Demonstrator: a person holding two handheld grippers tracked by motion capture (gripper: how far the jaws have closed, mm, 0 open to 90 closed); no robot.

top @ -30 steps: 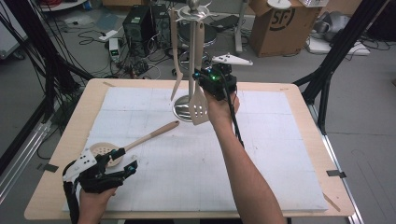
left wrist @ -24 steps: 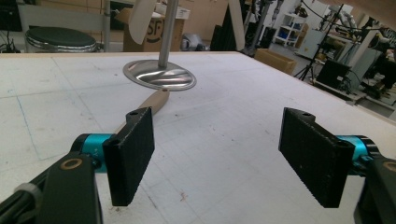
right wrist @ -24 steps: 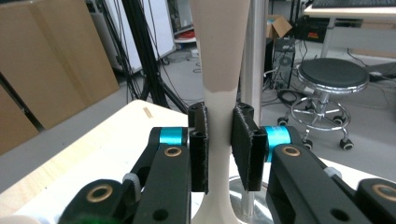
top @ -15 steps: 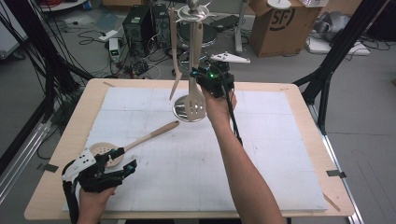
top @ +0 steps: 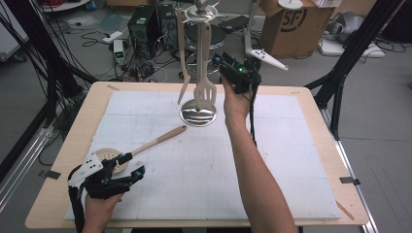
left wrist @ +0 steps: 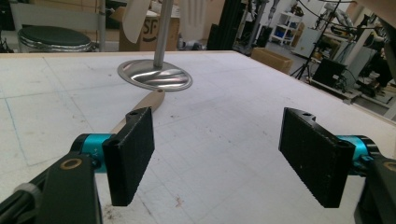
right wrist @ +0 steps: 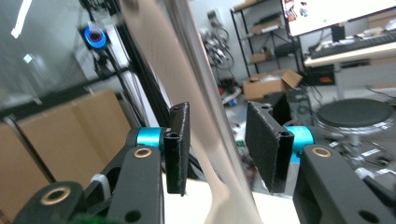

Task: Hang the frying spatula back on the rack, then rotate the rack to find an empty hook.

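The work in hand was hanging wooden utensils on the rack (top: 198, 63), a steel post on a round base (top: 198, 116) standing toward the far side of the table (top: 311, 145). Two pieces already hung from the ring at its top: a slotted spatula (top: 204, 94) facing the person, its head just above the base, and a thinner tool (top: 181, 58) to the left of the post. Both dangled freely, which is the point of such a rack: the handles catch on the hooks and gravity keeps the heads clear of the table.

The right tongs (top: 224, 65) were held high, just right of the post, level with the spatula's handle. In the right gripper view a pale handle (right wrist: 210, 154) ran between the pads (right wrist: 180, 149), yet the pads stood off it on both sides; the jaws had just been opening, so I judge the piece had been left to hang on its own hook and the grip was being let go.

A spoon (top: 145, 145) lay on the table, nearer the person and left of the base, its handle pointing at the base. The left tongs (top: 128, 167) rested beside its bowl, jaws wide apart with nothing between them, handle tip (left wrist: 152, 99) just ahead, probably waiting to lift it.
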